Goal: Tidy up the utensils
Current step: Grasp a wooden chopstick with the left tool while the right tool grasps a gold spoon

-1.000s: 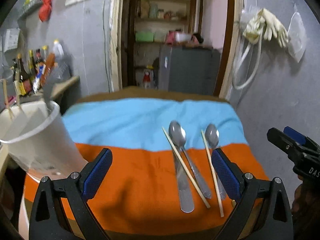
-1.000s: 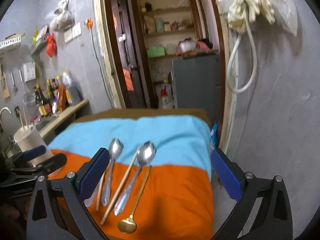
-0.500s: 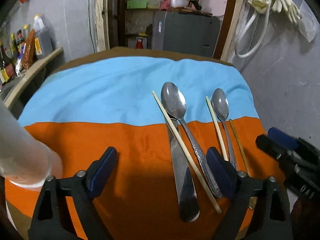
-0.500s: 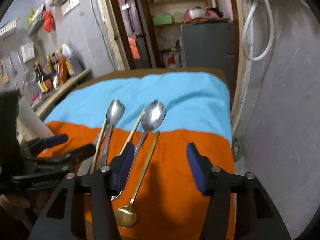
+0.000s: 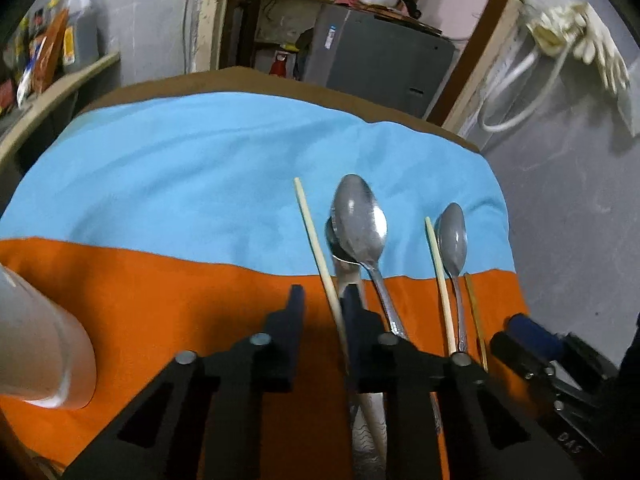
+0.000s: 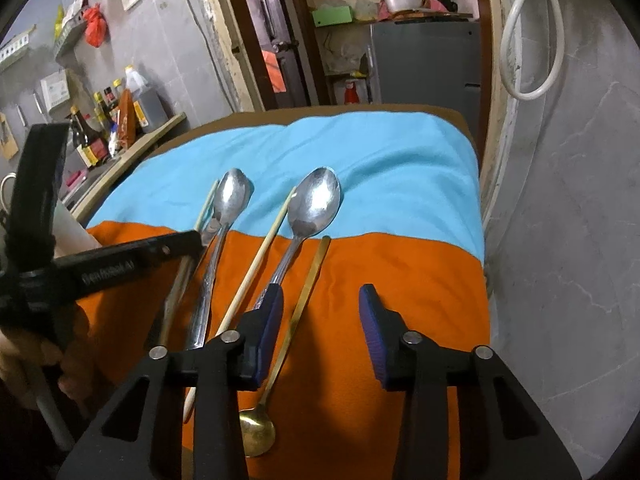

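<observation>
Utensils lie side by side on an orange and blue cloth (image 5: 180,184): a wooden chopstick (image 5: 316,240), two overlapping steel spoons (image 5: 362,224), a second chopstick (image 5: 438,276), a smaller steel spoon (image 5: 452,240) and a gold spoon (image 6: 256,430). My left gripper (image 5: 322,300) is low over the cloth, jaws narrowed but apart, its right finger touching the first chopstick. My right gripper (image 6: 320,316) is partly open over the orange band, straddling the gold spoon's handle (image 6: 310,280), holding nothing. The left gripper also shows in the right wrist view (image 6: 120,260).
A white plastic cup (image 5: 36,344) stands at the cloth's left edge. A counter with bottles (image 6: 112,124) runs along the left wall. A grey wall (image 6: 560,200) is close on the right, past the cloth's edge. A doorway and grey fridge (image 5: 380,64) lie behind.
Both grippers have dropped toward the utensils and narrowed their jaws. The left one moved right, up to the first chopstick; the right one has come over the gold spoon's handle.
</observation>
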The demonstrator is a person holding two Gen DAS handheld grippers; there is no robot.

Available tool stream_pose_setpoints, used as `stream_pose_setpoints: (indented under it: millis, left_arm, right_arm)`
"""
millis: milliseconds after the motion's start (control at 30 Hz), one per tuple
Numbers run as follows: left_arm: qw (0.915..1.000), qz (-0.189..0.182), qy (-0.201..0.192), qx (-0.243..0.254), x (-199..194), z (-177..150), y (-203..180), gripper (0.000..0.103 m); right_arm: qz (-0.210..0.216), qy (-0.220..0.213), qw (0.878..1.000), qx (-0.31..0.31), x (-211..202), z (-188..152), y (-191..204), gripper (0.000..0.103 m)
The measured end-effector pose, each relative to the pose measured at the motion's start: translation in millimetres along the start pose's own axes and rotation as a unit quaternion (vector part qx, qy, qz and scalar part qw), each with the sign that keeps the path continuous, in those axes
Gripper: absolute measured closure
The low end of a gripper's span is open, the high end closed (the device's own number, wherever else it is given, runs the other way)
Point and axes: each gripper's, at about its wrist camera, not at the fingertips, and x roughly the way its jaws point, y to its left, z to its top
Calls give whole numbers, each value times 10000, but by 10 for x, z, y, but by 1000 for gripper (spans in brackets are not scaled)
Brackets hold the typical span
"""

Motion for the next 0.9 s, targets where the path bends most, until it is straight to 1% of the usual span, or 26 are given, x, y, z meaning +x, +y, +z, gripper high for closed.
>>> stream_pose_setpoints:
  millis: [33,133,267,400,500,567,667,700,733,800,900]
  left_arm:
    - [10000,68,44,4,-8,3,8,99]
    - [9999,28,140,-83,-49,-25,82,99]
    - [9994,112,337,44,-49,-3,34,99]
    - [9982,127,593,28,34,115,-2,99]
    - [9972,240,700,138,70,180,-57,99]
    - [9963,327,769,186,85,232,-88,99]
    - [9961,332,807,142,80,250,-90,100]
    - [9961,298,824,95,76,252,-81,101]
    - [9962,220,844,-3,53,245,-56,101]
    - [9962,70,853,-127,4,219,0,101]
    - [9960,-167,852,-222,-131,71,43,101]
  right_arm:
    - [2,33,10000,-8,12,0,2,70]
    - [8,141,9999,-58,57,2,20,74]
    - [-28,387,9991,-174,142,12,84,75]
    - [-342,573,9971,-356,205,66,203,76]
    - [-475,721,9958,-312,275,138,236,77]
    - [-534,785,9954,-151,316,187,236,79]
    - [-654,813,9945,49,324,212,237,90]
    - [-639,810,9946,109,323,215,233,94]
    - [-585,808,9948,202,310,207,218,96]
    - [-432,826,9949,379,274,201,175,98]
    - [-145,869,9936,701,189,142,94,99]
